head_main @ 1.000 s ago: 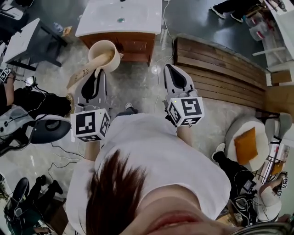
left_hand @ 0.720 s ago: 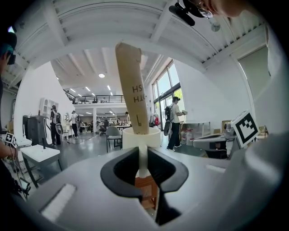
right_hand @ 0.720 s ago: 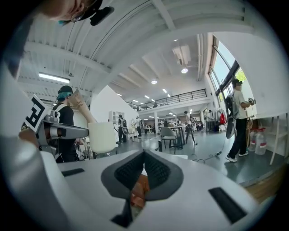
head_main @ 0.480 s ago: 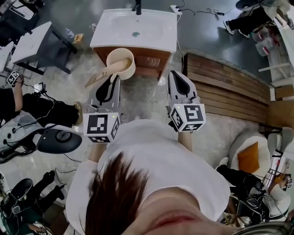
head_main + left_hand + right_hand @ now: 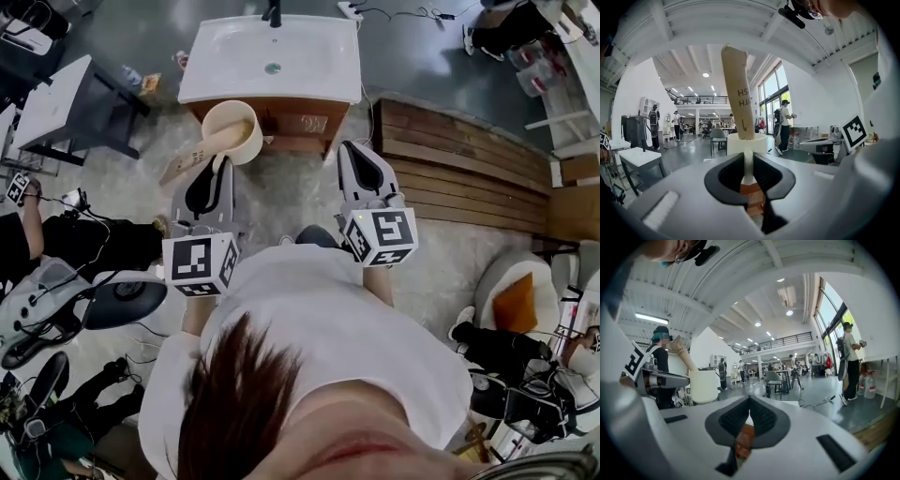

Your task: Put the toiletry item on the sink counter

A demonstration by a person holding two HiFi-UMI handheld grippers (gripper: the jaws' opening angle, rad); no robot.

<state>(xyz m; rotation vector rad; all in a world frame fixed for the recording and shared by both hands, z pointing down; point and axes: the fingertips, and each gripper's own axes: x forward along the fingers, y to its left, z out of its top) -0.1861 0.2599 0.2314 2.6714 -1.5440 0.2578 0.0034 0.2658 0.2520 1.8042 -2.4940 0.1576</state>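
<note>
Item in hand: a cream cup (image 5: 232, 131) with a tan tube (image 5: 186, 162) standing slanted in it, its upper end leaning out over the rim to the left; nothing else can be seen inside the cup. Holder: left gripper (image 5: 218, 161), jaws clamped on the cup's near wall, with the cup upright and carried in the air over the floor (image 5: 281, 197). Right gripper (image 5: 348, 148): jaws together, nothing between them, raised beside the left one. Destination: the white tabletop (image 5: 323, 56) of the sink unit, just ahead of the cup, with a sunken basin (image 5: 267, 52), a dark tap (image 5: 273, 13) at the back and a wooden cabinet (image 5: 300, 122) beneath. Progress, as judged: the item is grasped and brought close, but it is not yet over the tabletop; reaching forward, setting the cup down on a flat part beside the basin and letting go remain.
</note>
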